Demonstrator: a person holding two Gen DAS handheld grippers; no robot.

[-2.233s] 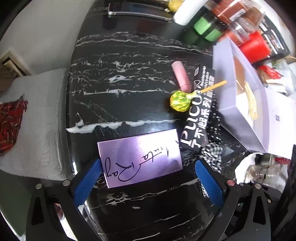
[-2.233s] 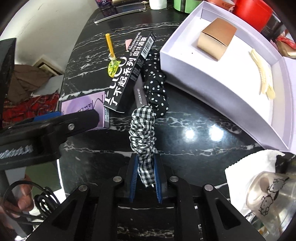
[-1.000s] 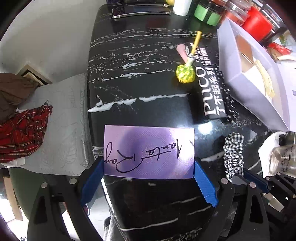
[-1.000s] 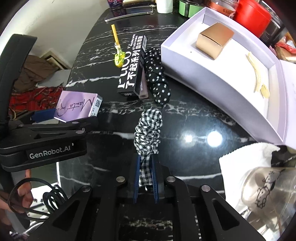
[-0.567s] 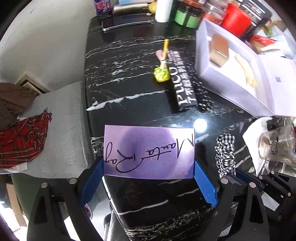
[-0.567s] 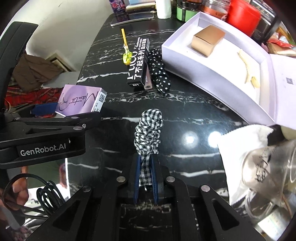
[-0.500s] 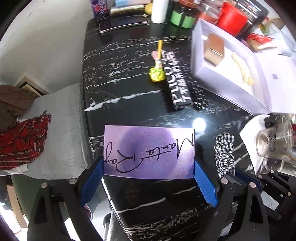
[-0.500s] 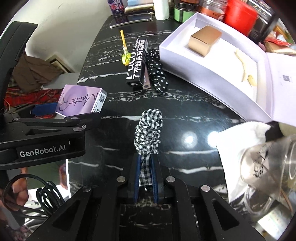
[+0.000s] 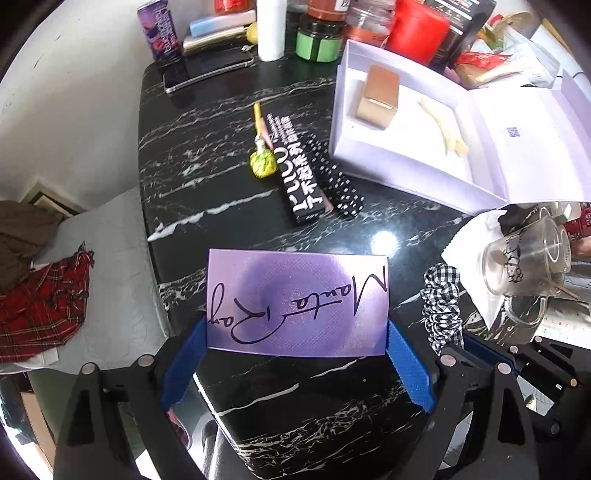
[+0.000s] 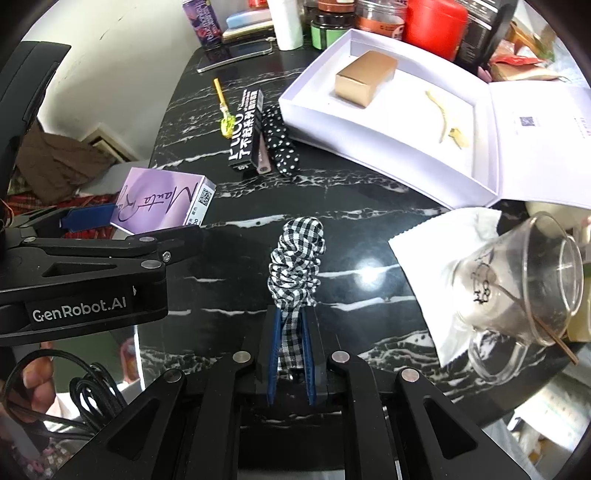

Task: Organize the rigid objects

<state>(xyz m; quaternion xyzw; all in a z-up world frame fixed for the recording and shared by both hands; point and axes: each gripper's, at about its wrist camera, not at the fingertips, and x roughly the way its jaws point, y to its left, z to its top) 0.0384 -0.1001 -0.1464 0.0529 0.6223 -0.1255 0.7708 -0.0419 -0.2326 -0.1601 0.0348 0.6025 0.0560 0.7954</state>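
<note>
My left gripper (image 9: pixel 295 343) is shut on a flat purple box (image 9: pixel 295 302) with black script, held above the black marble table (image 9: pixel 207 155); the box also shows in the right wrist view (image 10: pixel 162 201). My right gripper (image 10: pixel 291 325) is shut on a black-and-white checked scrunchie (image 10: pixel 295 262), which also shows in the left wrist view (image 9: pixel 441 306). An open white box (image 10: pixel 391 122) holds a gold carton (image 10: pixel 364 77) and a pale hair clip (image 10: pixel 443 118). A long black carton (image 9: pixel 295 170), a green lollipop (image 9: pixel 262 164) and a polka-dot scrunchie (image 10: pixel 279 142) lie left of it.
A glass cup (image 10: pixel 517 280) lies tipped on a white napkin (image 10: pixel 439 251) at the right. A phone (image 9: pixel 207 70), a purple can (image 9: pixel 160 27), a white bottle (image 9: pixel 271 29), green jars (image 9: pixel 317 42) and a red canister (image 9: pixel 417 26) stand at the back. Red plaid cloth (image 9: pixel 37 306) lies off the table's left.
Both grippers have risen and drawn back from the table with their loads. The purple box went from lying on the table to being held up; more of the cluttered back has come into view.
</note>
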